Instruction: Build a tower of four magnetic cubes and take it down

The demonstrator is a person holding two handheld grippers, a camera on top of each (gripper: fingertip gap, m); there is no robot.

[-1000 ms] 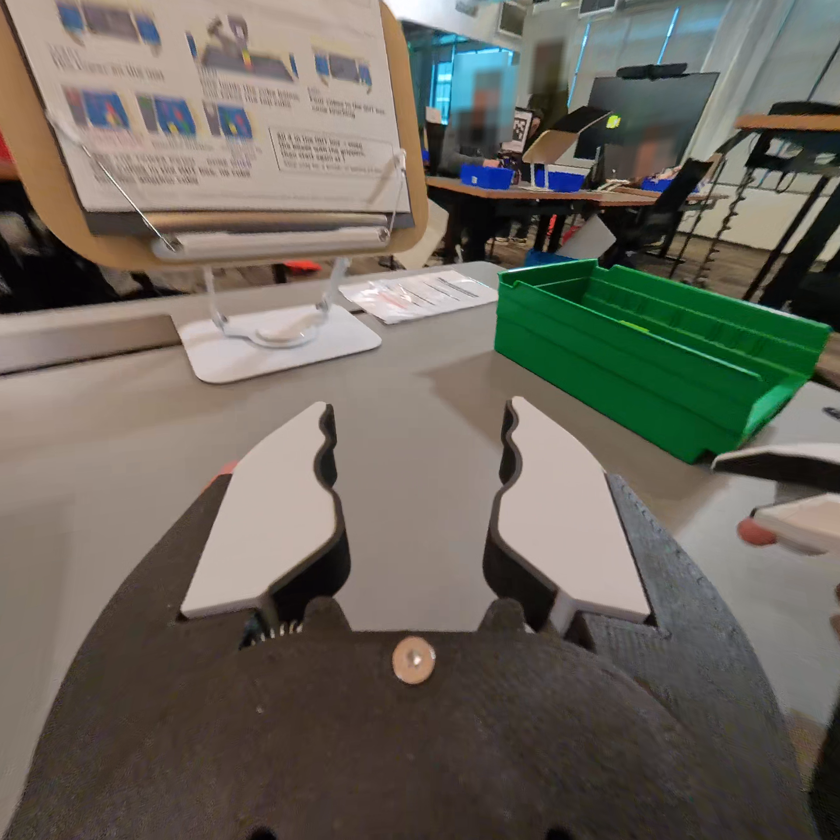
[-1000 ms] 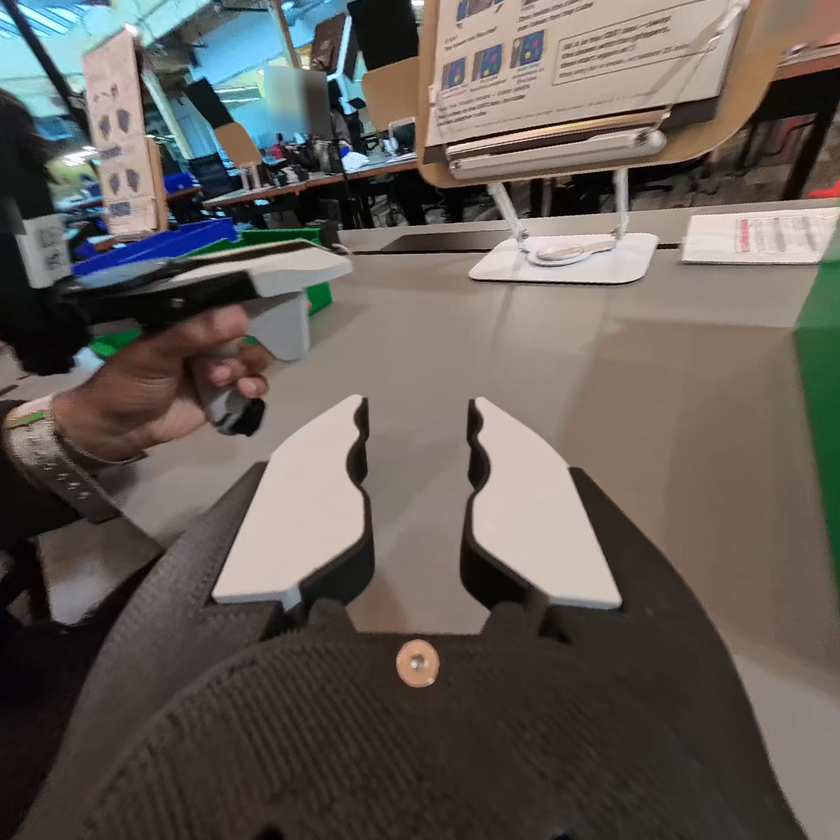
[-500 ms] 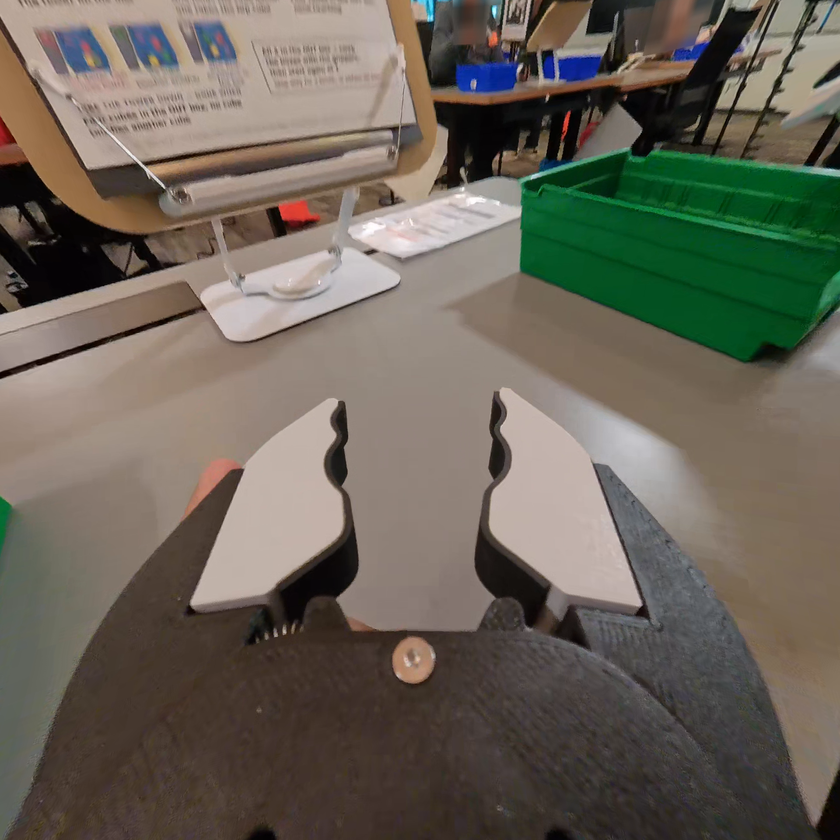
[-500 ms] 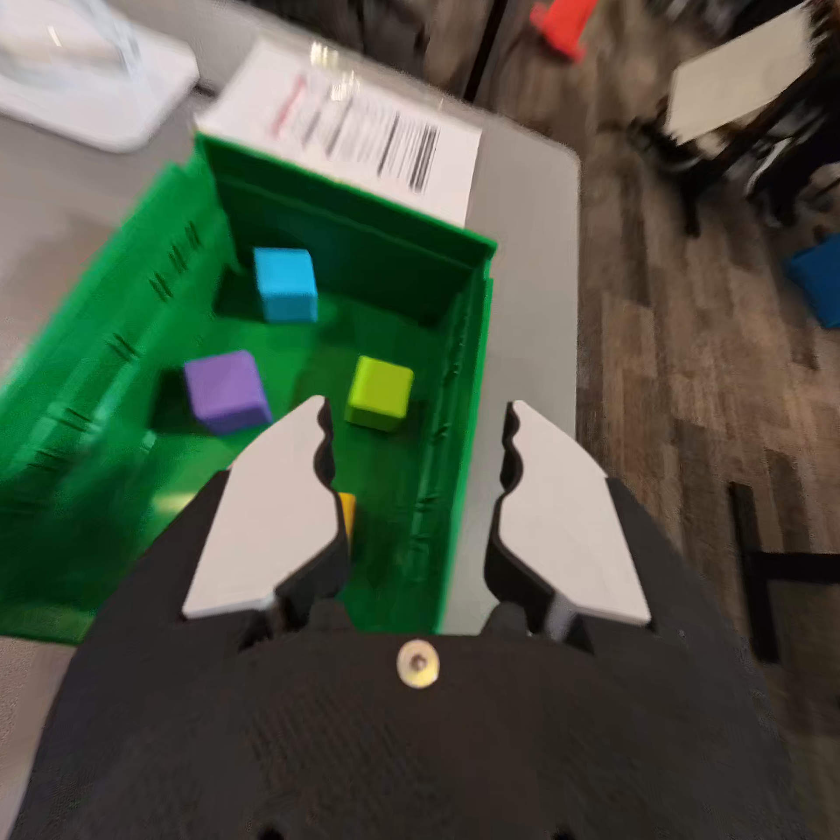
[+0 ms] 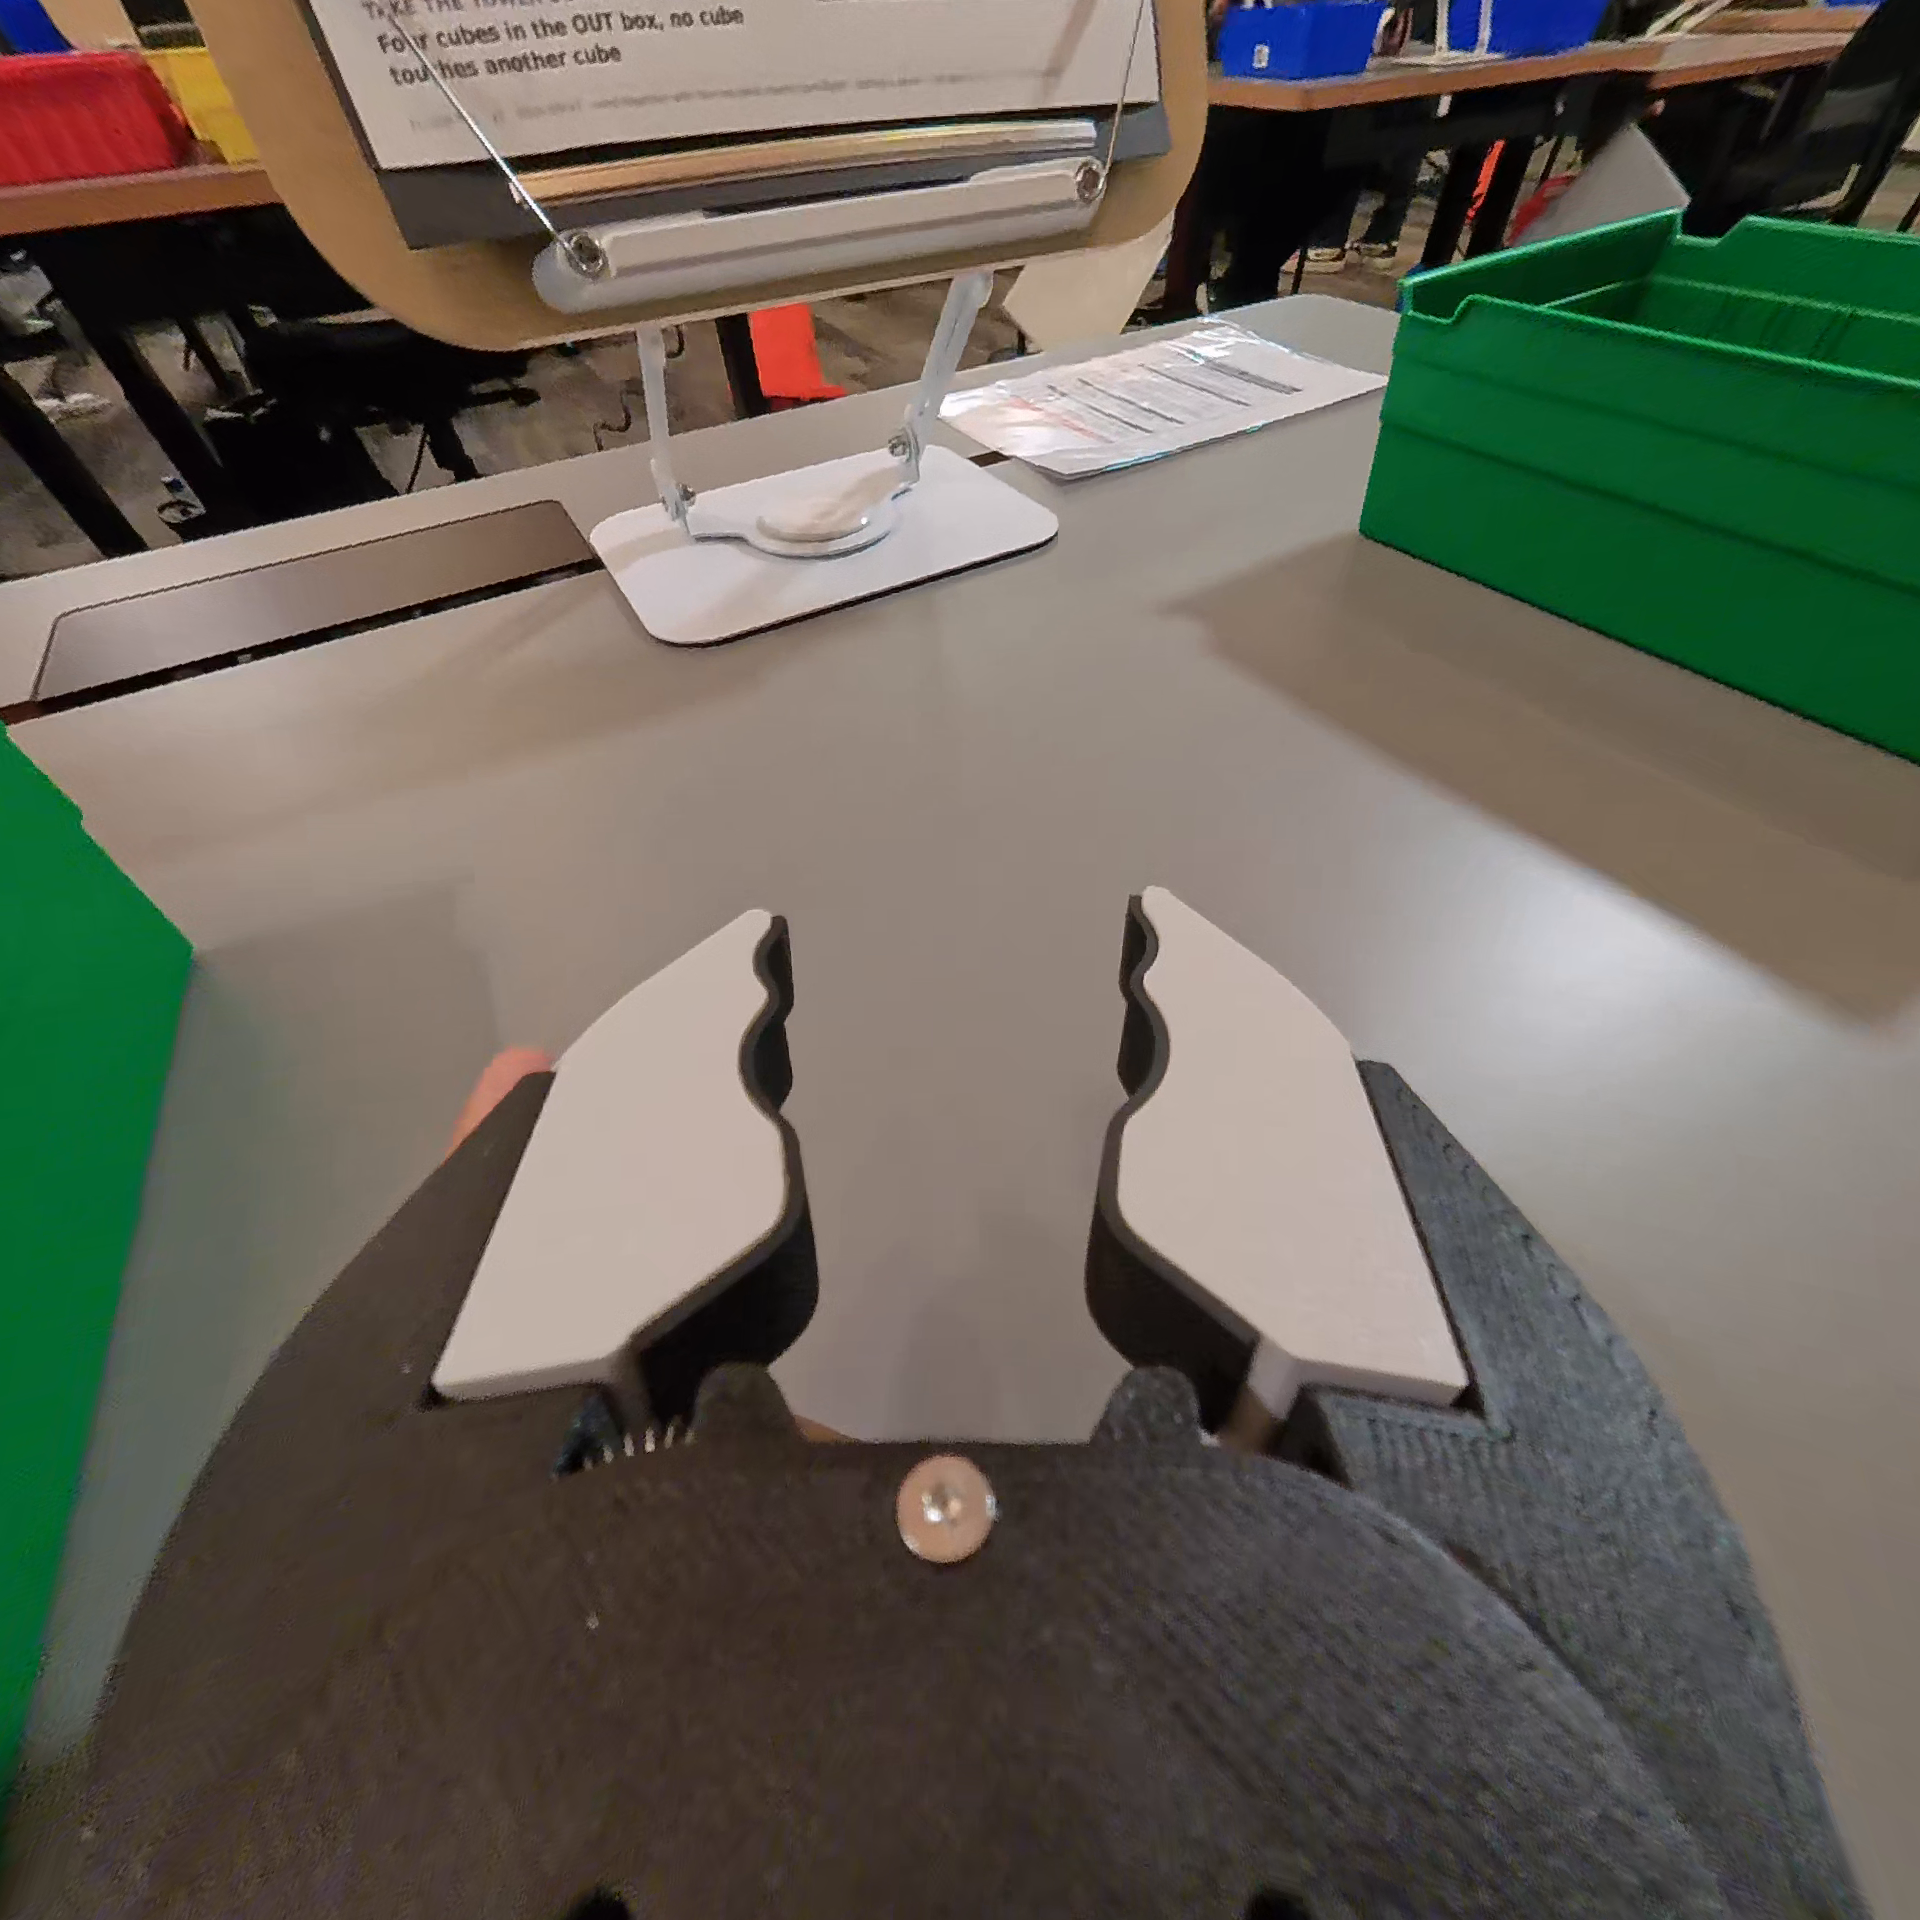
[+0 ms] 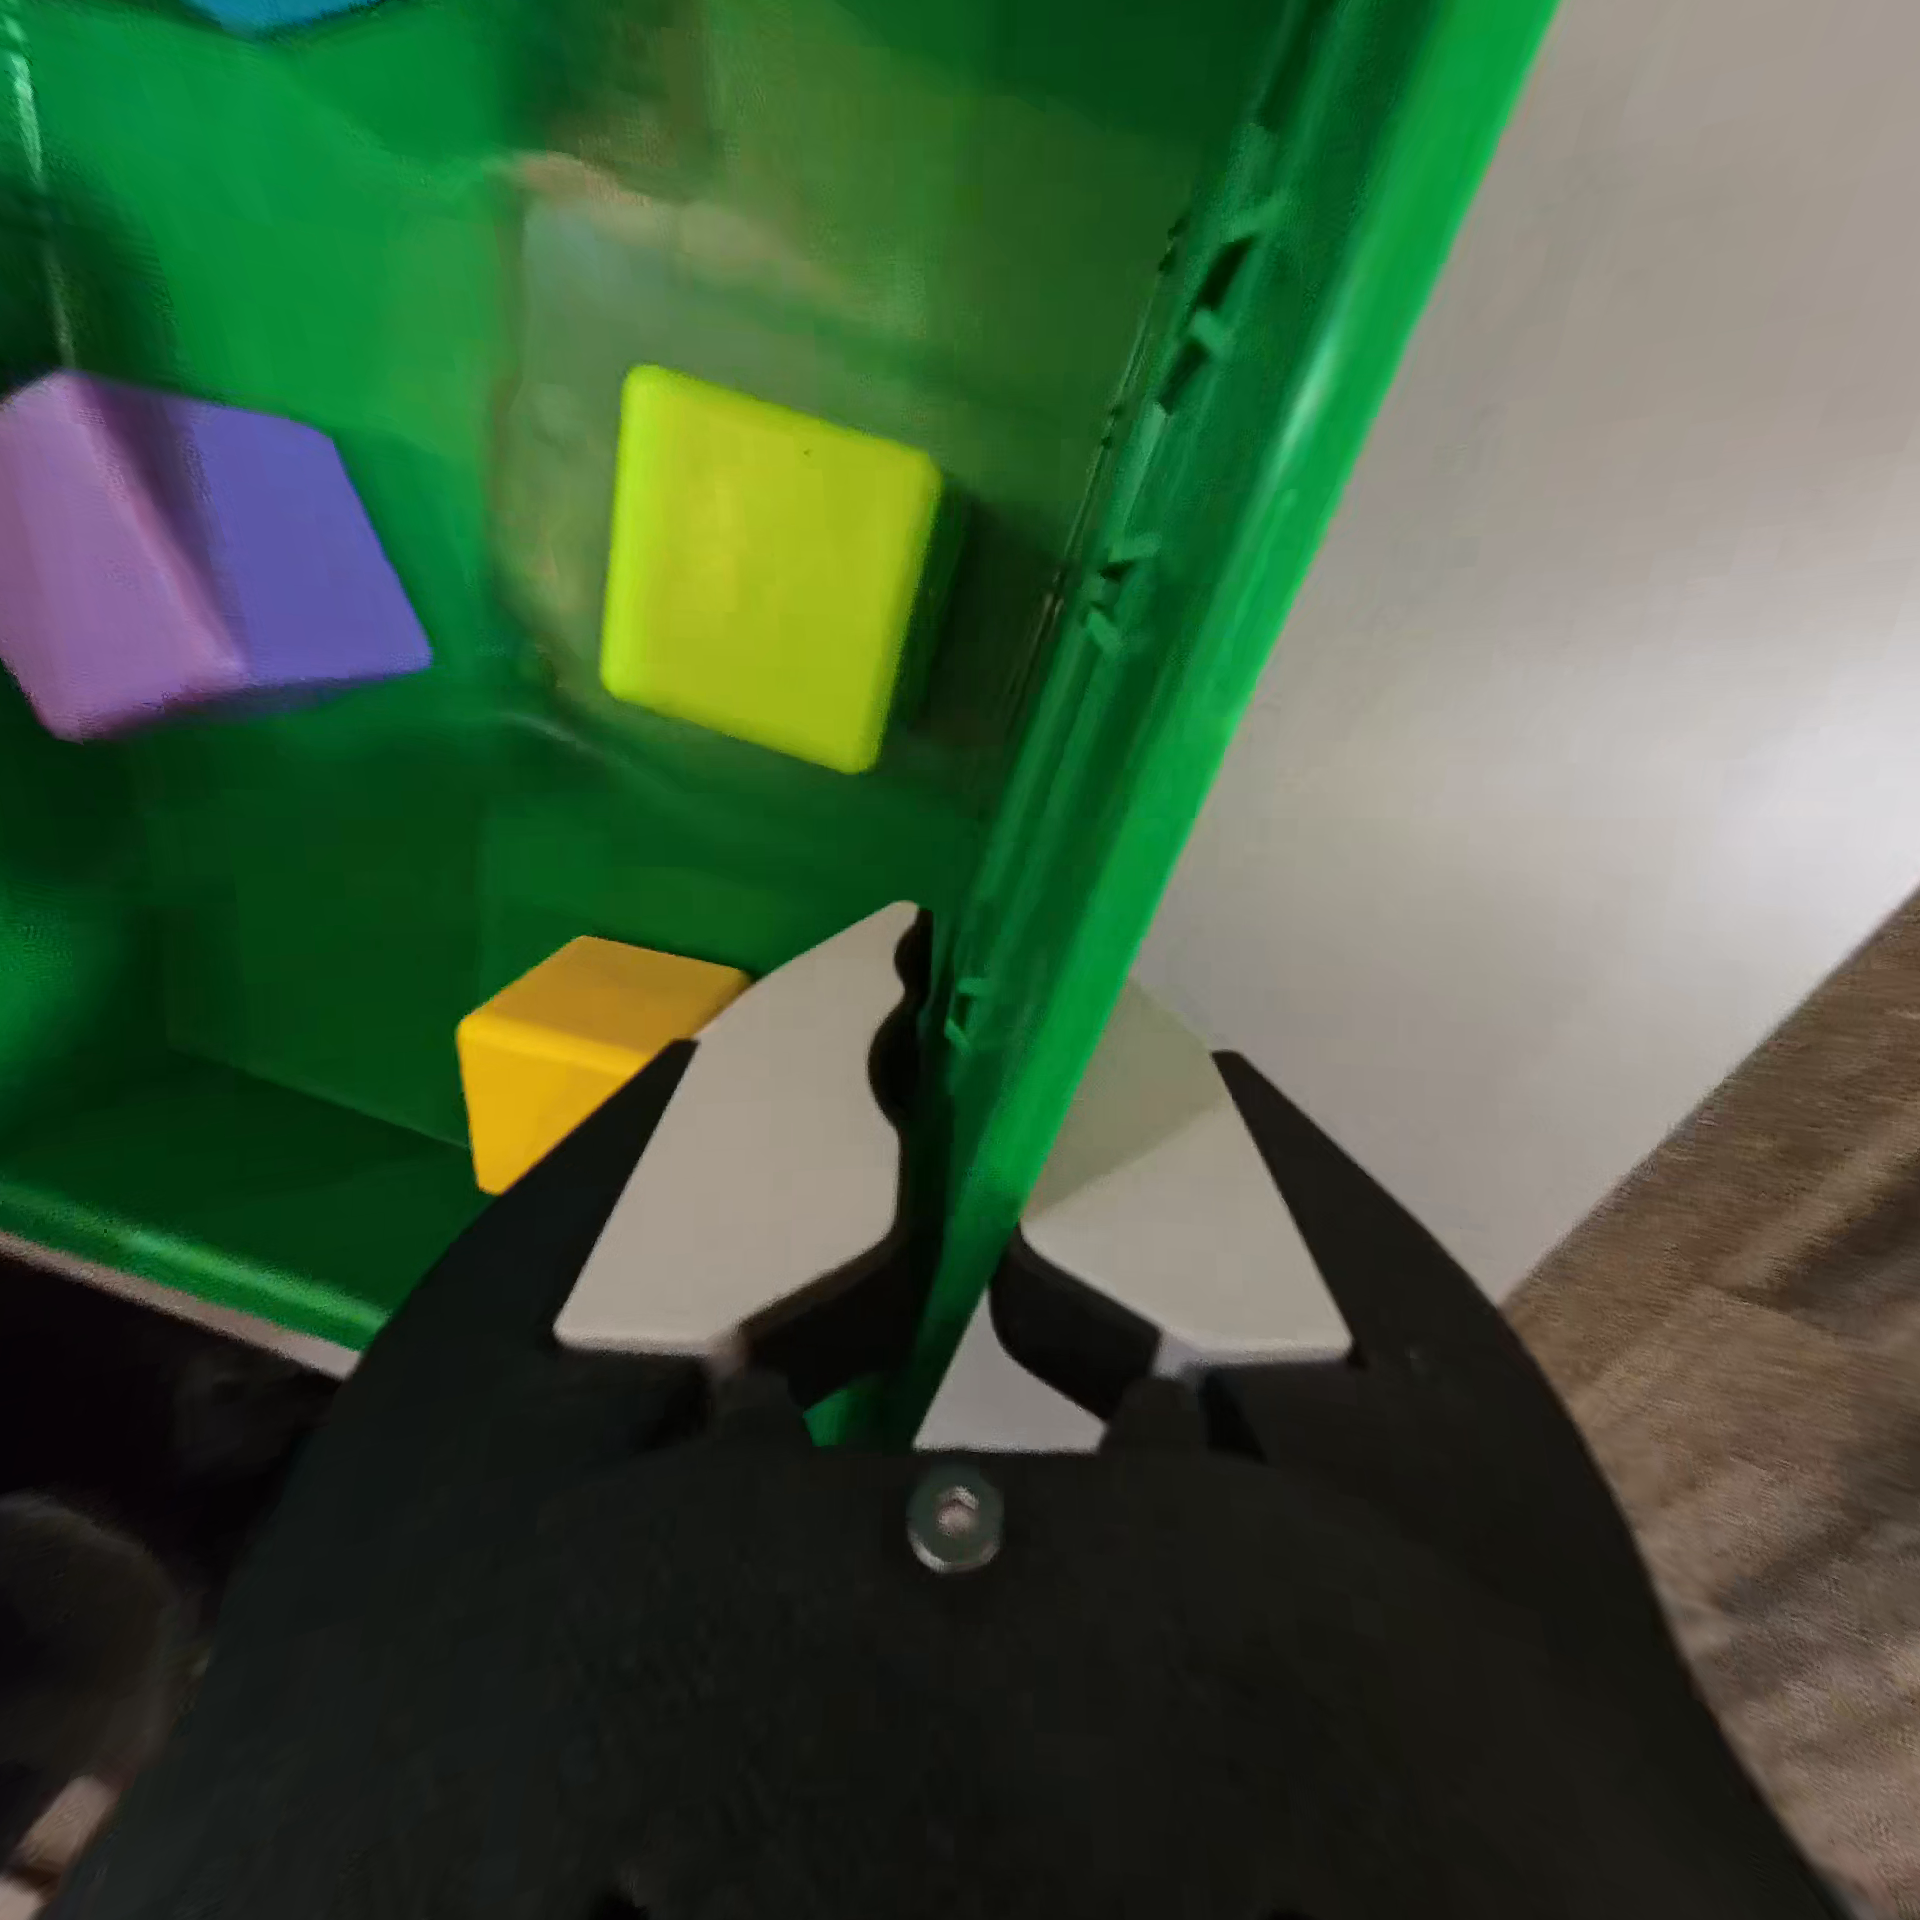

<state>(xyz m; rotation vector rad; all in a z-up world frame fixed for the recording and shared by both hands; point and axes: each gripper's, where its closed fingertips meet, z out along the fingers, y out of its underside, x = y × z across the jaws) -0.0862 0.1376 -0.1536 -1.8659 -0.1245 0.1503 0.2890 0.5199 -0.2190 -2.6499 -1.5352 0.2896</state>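
My right gripper points down at a green bin and straddles its right wall, one finger inside and one outside, closed on the wall. A yellow cube sits inside the bin right beside the inner finger. A lime cube and a purple cube lie farther in. My left gripper is open and empty above the bare grey table, and it holds nothing.
A document stand holding a printed sheet stands at the table's far edge, with a bagged paper sheet beside it. The green bin shows at right; another green bin's corner is at left. Wood-look floor lies beyond the table edge. The tips of one gripper are about 55 cm away from the tips of the other.
My right gripper swung from level over the table to above the bin, dropped down and closed onto its right wall. My left gripper tilted down and moved slightly forward, still open.
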